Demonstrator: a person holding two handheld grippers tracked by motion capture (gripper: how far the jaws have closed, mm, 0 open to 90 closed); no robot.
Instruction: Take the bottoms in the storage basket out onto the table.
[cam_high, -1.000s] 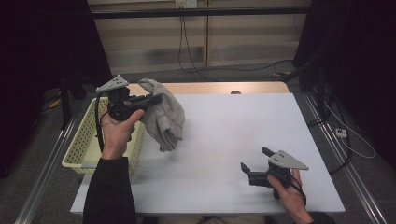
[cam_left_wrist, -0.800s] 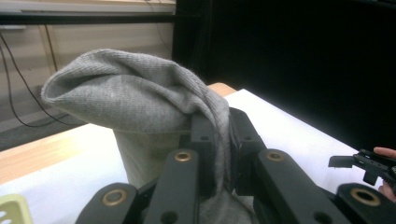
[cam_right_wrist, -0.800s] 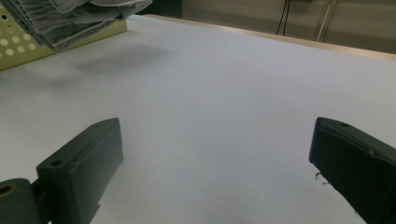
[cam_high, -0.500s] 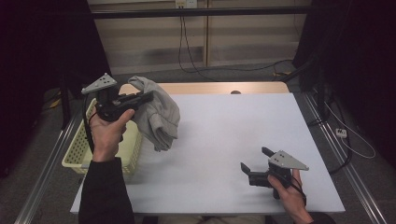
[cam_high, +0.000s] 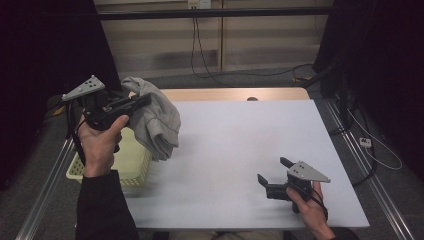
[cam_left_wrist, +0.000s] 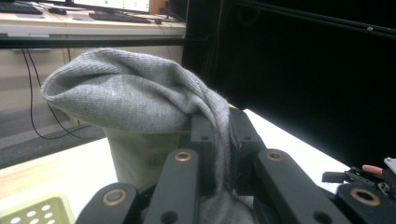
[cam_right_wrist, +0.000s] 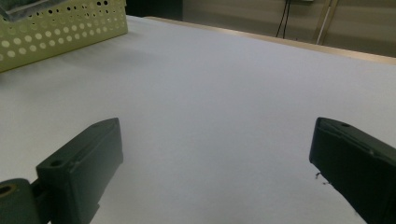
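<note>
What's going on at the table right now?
The left gripper is clamped on a grey knitted cloth, holding it in the air at the table's left edge, partly over the yellow perforated basket. The cloth hangs bunched from the jaws. The right gripper rests on the white table near the front right, jaws open with nothing between them.

left tool (cam_high: 137, 102) | moved left and up | grey cloth (cam_high: 155, 120) carried over basket (cam_high: 131, 167)

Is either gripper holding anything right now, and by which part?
The left gripper is shut on a fold of the grey knit cloth, which hangs above the yellow basket. The right gripper is open, holding nothing.
</note>
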